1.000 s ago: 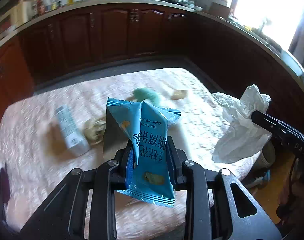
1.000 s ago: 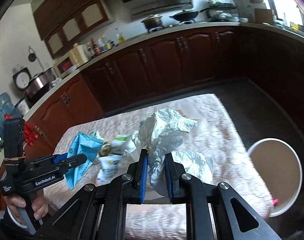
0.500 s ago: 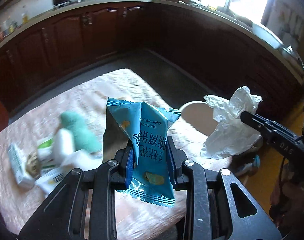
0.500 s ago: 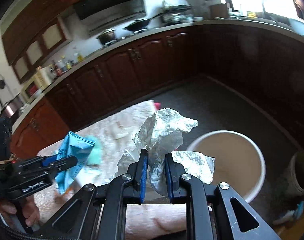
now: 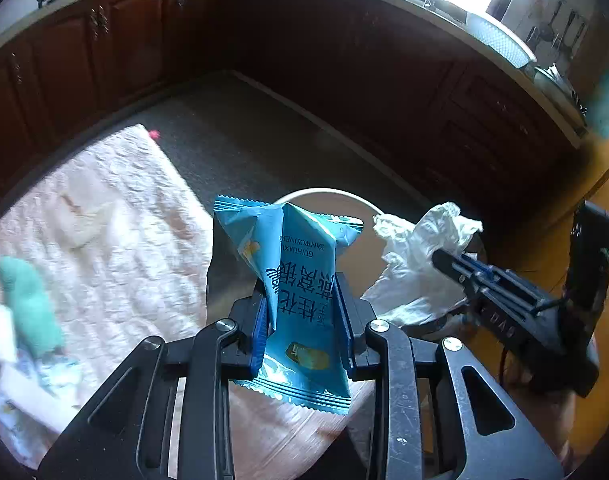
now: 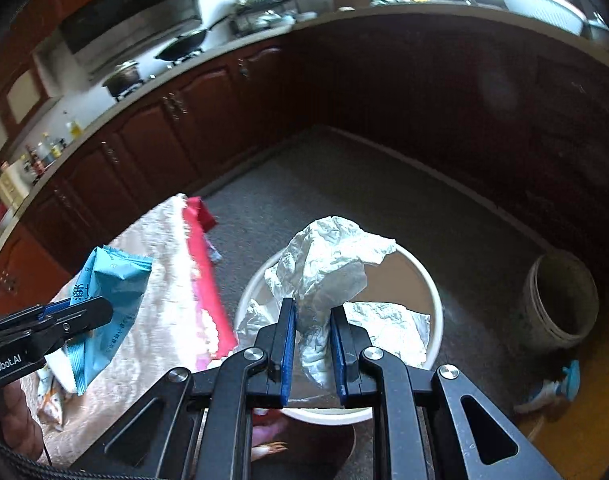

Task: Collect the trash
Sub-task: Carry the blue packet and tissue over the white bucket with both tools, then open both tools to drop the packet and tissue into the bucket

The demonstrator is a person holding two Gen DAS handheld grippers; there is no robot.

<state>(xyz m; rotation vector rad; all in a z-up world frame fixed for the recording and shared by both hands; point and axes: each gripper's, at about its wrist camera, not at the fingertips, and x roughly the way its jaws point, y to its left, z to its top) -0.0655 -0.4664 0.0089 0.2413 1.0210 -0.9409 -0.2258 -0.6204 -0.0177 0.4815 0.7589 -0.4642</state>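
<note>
From the left wrist, our left gripper [image 5: 302,312] is clamped mid-length on the light, crinkly blue foil snack wrapper [image 5: 294,280] printed "GUIHUAXU YANWOYINER", held near the round white plastic bin [image 5: 324,194]; it looks slippery, so a mid-body pinch suits. From the right wrist, our right gripper [image 6: 312,344] pinches the soft crumpled white paper wad [image 6: 332,264] over that bin [image 6: 432,292]; the other tool reads "enRobot.AI".
</note>
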